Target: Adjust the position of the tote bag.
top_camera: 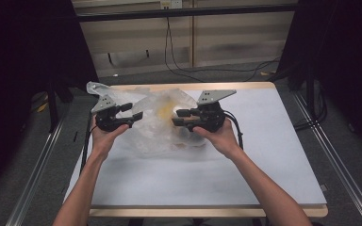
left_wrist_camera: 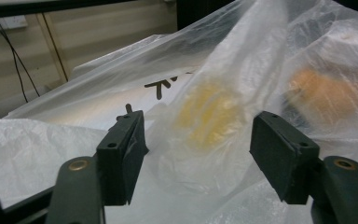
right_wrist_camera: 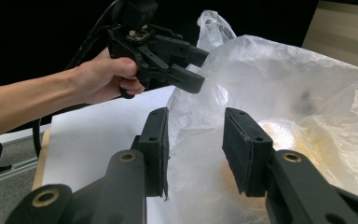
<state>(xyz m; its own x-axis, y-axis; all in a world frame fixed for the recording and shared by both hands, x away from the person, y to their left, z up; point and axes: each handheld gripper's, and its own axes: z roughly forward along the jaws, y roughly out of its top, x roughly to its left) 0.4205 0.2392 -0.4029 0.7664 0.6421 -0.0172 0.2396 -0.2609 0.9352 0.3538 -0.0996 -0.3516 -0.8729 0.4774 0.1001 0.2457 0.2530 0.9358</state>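
Two grippers, left (top_camera: 133, 112) released, right (top_camera: 183, 117) clenched on one plastic bag (top_camera: 158, 125).

Dark printed strokes show on the plastic bag (left_wrist_camera: 163, 86), but they cannot be read.

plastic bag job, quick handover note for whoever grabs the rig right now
Left gripper: jaws open, at the left edge of the plastic bag, film between them but not pinched.
Right gripper: jaws apart around a fold of the bag's right side; grip not certain.
Bag: lies crumpled at the far middle of the table, with yellow and orange items inside.
Done: both grippers at the bag.
Left: probably take hold and open it.
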